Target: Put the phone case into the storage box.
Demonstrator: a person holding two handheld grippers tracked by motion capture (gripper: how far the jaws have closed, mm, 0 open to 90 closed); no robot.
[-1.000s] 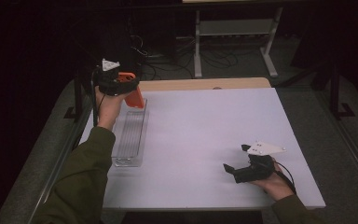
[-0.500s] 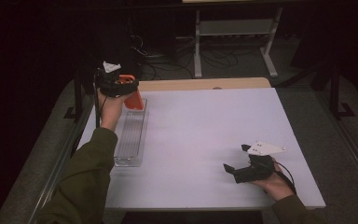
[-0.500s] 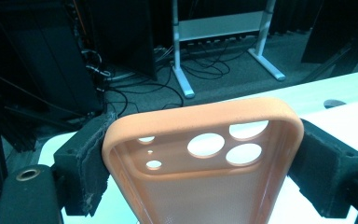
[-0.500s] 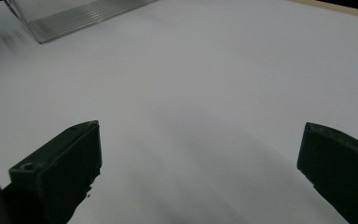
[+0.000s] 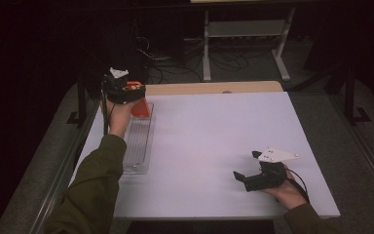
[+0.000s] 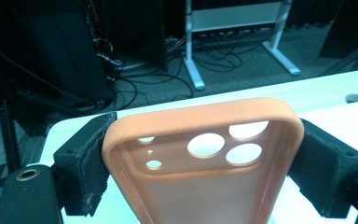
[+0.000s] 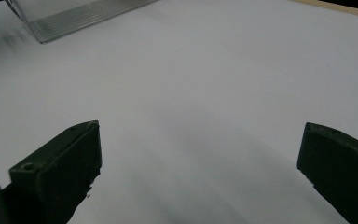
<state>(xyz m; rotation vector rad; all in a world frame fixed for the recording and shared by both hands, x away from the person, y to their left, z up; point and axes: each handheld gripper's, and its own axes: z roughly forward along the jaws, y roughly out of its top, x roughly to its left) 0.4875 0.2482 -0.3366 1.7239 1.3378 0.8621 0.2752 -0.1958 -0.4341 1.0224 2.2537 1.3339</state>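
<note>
While I held the left gripper [image 5: 132, 93] up over the far left corner of the white table [image 5: 214, 146], its jaws were clamped on an orange phone case [image 6: 200, 163], one pad pressed against each long side near the camera end. Through the left gripper view the case ran lengthwise away from me, its long axis in line with the jaws, the hollow inside turned up to the lens and the camera cutouts at the far end, pointing out beyond the table toward the dark floor and cables. From the high view the case [image 5: 140, 105] showed as an orange wedge sloping down below the gripper, above the far end of a clear ridged tray [image 5: 137, 146] that lay lengthwise along the table's left edge; I could not tell whether the case touched the tray. My right gripper [image 5: 241, 176] rested low near the near right corner, its jaws wide apart with nothing between them, aimed across bare tabletop toward the tray [image 7: 74, 18]. Between the two grippers the white surface lay open, well clear of every edge.
</note>
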